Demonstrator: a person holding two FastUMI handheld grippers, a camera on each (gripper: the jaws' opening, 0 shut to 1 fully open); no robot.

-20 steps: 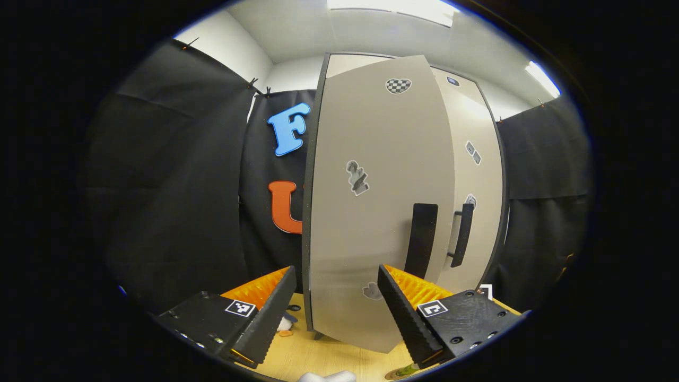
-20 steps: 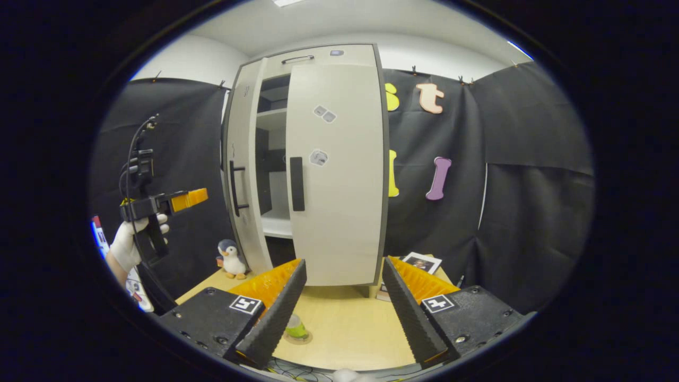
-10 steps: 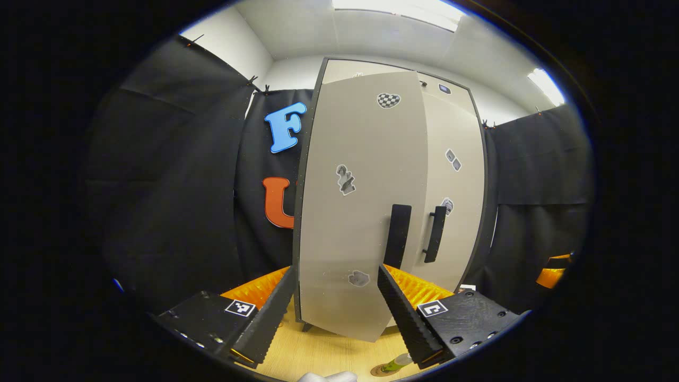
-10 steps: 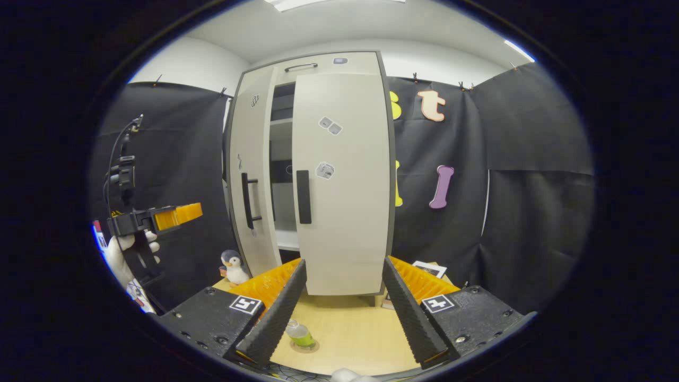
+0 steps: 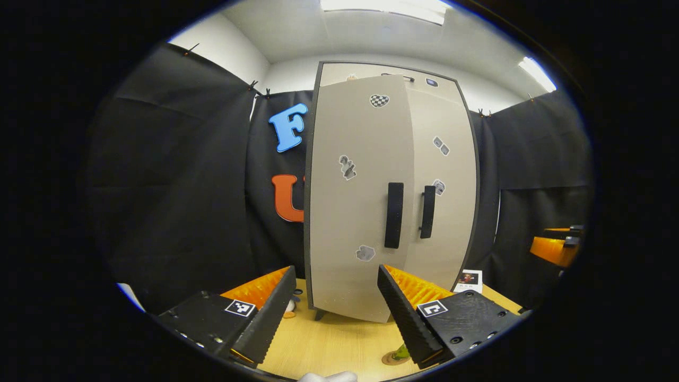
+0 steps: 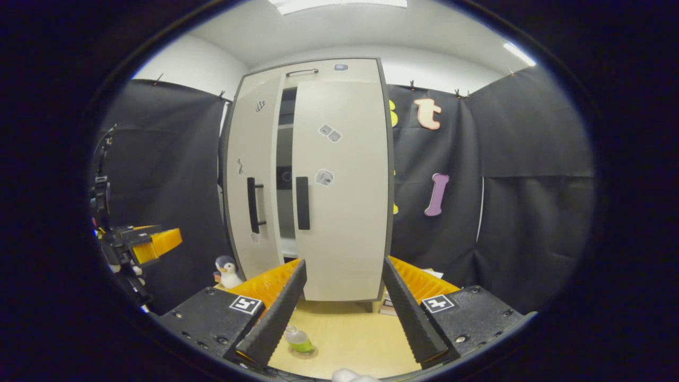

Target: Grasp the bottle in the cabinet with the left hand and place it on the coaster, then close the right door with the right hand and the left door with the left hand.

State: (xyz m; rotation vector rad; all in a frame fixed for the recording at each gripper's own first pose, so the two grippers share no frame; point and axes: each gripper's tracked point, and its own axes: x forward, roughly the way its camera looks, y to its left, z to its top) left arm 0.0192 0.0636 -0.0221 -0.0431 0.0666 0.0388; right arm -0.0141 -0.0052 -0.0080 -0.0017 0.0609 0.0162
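Both tools, left (image 5: 334, 313) and right (image 6: 342, 313), hung with fingers apart, gripping nothing. The bottle (image 6: 298, 340) stood on its coaster (image 6: 302, 352) on the surface (image 6: 350, 334); the cabinet's left door (image 6: 254, 175) stayed slightly ajar.

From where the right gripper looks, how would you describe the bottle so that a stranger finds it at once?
Start at the tall pale cabinet in the middle of the booth. On the wooden table in front of it, low and slightly left, stands the bottle on a round coaster. It is small and green with a clear top, unlike the penguin toy farther left.
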